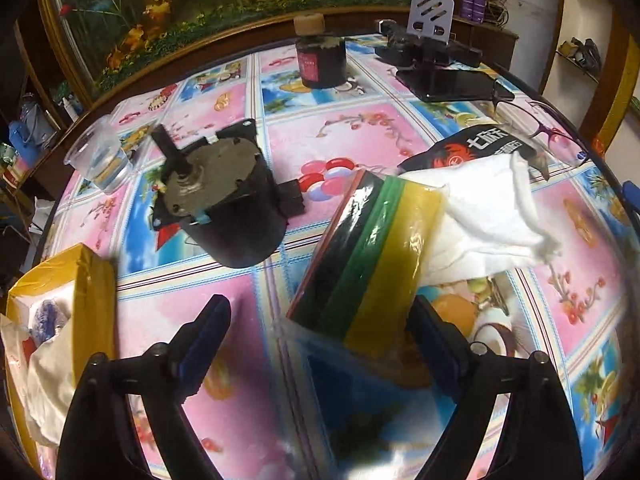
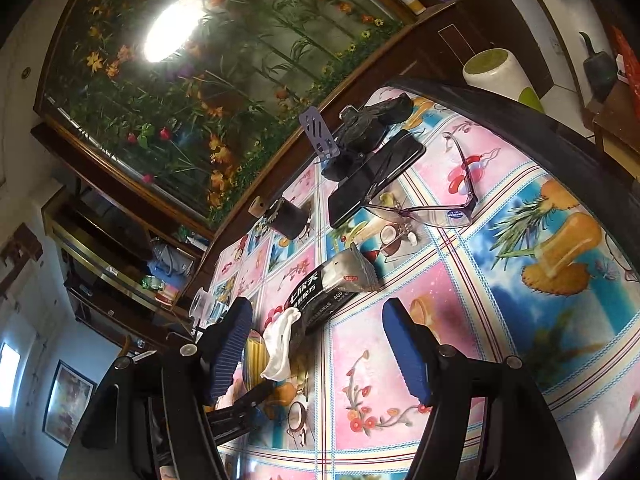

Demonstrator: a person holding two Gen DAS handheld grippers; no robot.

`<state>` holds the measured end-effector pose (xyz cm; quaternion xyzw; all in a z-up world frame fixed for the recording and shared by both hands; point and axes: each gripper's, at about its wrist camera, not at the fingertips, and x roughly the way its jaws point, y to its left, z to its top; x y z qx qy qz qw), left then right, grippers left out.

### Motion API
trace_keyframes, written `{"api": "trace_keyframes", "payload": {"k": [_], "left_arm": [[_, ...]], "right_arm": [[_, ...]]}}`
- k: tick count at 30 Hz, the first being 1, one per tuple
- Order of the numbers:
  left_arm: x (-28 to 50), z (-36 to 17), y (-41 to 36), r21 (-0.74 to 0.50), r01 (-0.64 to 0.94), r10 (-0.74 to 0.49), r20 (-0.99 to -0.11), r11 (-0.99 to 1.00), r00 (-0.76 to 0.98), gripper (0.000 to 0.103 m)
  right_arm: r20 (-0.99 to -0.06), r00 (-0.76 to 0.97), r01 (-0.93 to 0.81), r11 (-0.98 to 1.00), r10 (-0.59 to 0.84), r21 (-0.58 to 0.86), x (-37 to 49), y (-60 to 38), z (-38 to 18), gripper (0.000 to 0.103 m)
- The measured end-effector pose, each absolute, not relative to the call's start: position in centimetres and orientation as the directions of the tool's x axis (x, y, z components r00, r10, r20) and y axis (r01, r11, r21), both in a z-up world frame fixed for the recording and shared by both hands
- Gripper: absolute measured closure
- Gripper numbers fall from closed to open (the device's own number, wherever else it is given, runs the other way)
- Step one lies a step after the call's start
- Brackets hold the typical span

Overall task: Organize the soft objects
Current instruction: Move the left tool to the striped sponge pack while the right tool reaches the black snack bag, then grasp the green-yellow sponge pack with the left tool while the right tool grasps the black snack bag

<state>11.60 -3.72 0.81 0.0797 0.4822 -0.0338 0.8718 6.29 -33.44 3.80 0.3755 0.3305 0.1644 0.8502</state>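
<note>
A plastic-wrapped pack of black, green and yellow soft pads [image 1: 360, 248] lies tilted on the patterned tablecloth [image 1: 192, 360]. My left gripper [image 1: 318, 312] is open around its near end; the right finger [image 1: 428, 328] is close beside the yellow edge and the left finger [image 1: 208, 320] stands well clear. A crumpled white cloth [image 1: 492, 216] rests against the pack's far right side, by a black pouch [image 1: 468, 148]. My right gripper [image 2: 316, 344] hangs open over the table with nothing between its pads; the white cloth [image 2: 280, 344], the pack [image 2: 256, 356] and the pouch [image 2: 328, 292] lie just ahead, to its left.
A black motor [image 1: 224, 208], a clear cup [image 1: 104, 160] and a dark jar [image 1: 320, 60] stand behind the pack. A phone [image 1: 452, 84], a phone stand [image 1: 432, 16] and glasses [image 1: 540, 120] lie far right. A yellow box [image 1: 92, 280] holding cloth sits at the near left edge.
</note>
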Motion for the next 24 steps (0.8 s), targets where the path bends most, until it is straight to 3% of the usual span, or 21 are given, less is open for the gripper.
{"api": "trace_keyframes", "payload": {"k": [1, 3, 4, 15, 24], "left_arm": [[11.7, 0.8, -3.6, 0.088, 0.128, 0.005, -0.841, 0.988, 0.541, 0.016], [11.5, 0.9, -3.3, 0.035, 0.108, -0.029, -0.841, 0.994, 0.540, 0.048], [11.2, 1.1, -3.1, 0.016, 0.098, -0.039, -0.842, 0.995, 0.537, 0.054], [1.3, 1.2, 0.9, -0.017, 0.046, -0.040, -0.813, 0.999, 0.581, 0.055], [0.7, 0.9, 0.5, -0.019, 0.074, -0.060, -0.794, 0.997, 0.605, 0.055]], "right_arm": [[-0.439, 0.727, -0.031, 0.664, 0.528, 0.747, 6.3, -33.4, 3.8, 0.031], [-0.443, 0.725, -0.030, 0.666, 0.528, 0.745, 6.3, -33.4, 3.8, 0.031], [-0.443, 0.725, -0.029, 0.666, 0.528, 0.745, 6.3, -33.4, 3.8, 0.031], [-0.476, 0.710, -0.029, 0.696, 0.519, 0.717, 7.1, -32.0, 3.6, 0.031], [-0.521, 0.672, -0.103, 0.763, 0.526, 0.638, 12.3, -27.6, 4.4, 0.031]]}}
